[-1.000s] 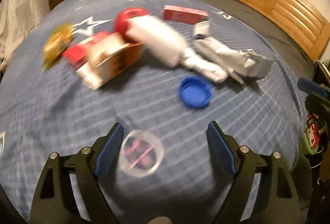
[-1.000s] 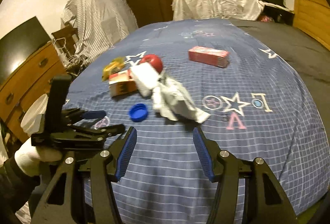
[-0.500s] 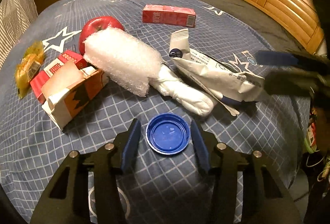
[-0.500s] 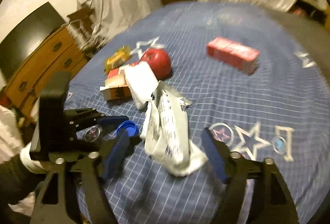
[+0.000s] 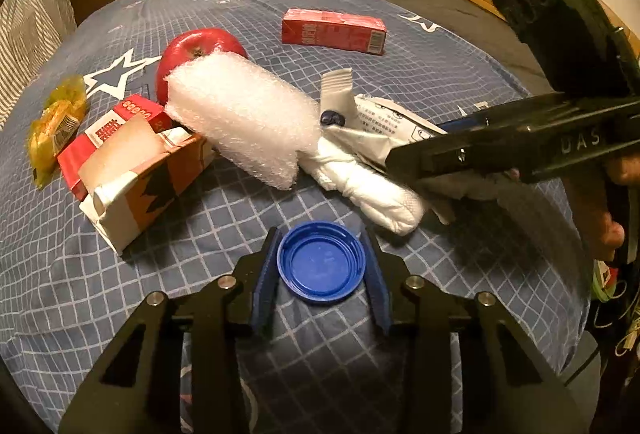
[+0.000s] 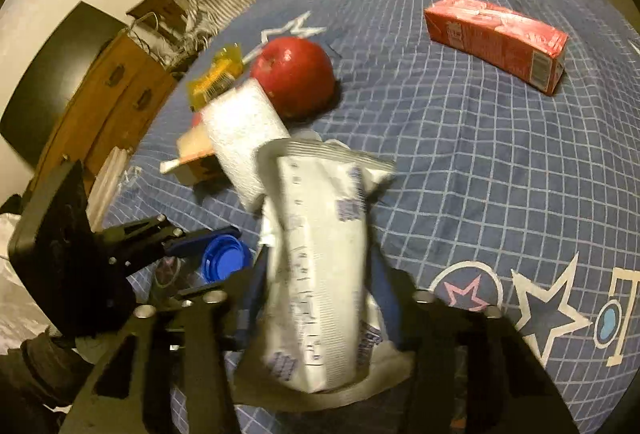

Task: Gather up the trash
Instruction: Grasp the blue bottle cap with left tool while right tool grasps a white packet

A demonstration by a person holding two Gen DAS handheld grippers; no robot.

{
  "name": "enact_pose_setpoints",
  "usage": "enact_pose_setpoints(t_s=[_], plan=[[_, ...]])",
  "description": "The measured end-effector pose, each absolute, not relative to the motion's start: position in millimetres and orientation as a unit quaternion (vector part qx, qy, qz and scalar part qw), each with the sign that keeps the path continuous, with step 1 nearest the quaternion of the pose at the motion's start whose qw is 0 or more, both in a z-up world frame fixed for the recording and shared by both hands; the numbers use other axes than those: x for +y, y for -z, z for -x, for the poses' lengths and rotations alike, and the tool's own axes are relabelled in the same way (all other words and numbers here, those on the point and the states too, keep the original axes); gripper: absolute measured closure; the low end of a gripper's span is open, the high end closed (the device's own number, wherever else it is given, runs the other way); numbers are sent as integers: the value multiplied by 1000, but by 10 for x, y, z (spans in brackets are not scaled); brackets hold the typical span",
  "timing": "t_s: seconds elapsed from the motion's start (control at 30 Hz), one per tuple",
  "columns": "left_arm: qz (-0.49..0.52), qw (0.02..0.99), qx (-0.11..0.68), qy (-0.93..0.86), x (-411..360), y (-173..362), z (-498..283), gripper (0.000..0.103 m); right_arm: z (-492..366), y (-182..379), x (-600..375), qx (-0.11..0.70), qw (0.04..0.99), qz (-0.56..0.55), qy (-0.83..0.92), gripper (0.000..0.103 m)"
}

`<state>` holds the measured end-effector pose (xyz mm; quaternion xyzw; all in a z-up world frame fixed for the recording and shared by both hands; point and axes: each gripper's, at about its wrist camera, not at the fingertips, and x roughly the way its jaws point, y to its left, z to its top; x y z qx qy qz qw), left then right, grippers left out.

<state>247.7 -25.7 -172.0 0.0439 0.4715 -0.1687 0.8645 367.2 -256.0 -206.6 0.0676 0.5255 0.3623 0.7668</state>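
A round blue lid (image 5: 322,266) lies on the blue checked bed cover (image 5: 400,74). My left gripper (image 5: 320,270) is closing on it, and both blue pads touch its rim. Seen from the right wrist, the same lid (image 6: 224,262) sits in the left gripper (image 6: 212,262). A crumpled white printed wrapper (image 6: 320,274) fills the gap of my right gripper (image 6: 320,298), whose jaws are closing and pressing its sides. From the left wrist, the right gripper (image 5: 424,142) reaches in from the right over that wrapper (image 5: 384,122).
Beyond the lid lie a bubble-wrap roll (image 5: 244,118), a twisted white plastic bag (image 5: 368,190), a red apple (image 5: 196,50), an orange-and-white carton (image 5: 148,178), a small red box (image 5: 108,126), a yellow wrapper (image 5: 56,122) and a red carton (image 5: 334,30). A wooden dresser (image 6: 108,106) stands beside the bed.
My left gripper left the small clear cup, moved up to the blue lid and narrowed around it. My right gripper swung down over the white wrapper and closed in on it.
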Motion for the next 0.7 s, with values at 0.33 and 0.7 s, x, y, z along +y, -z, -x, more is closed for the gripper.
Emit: enact_pose_setpoints(t_s=[0.33,0.7], plan=[[-29,888,439,131,-76,1591,-2179,65,-2923,1680,-2904,403,859,-79,-304,70],[-2,942,331,57,263,764,-1564,65,-1948,1094,-2709,269,935,-34,-229,70]])
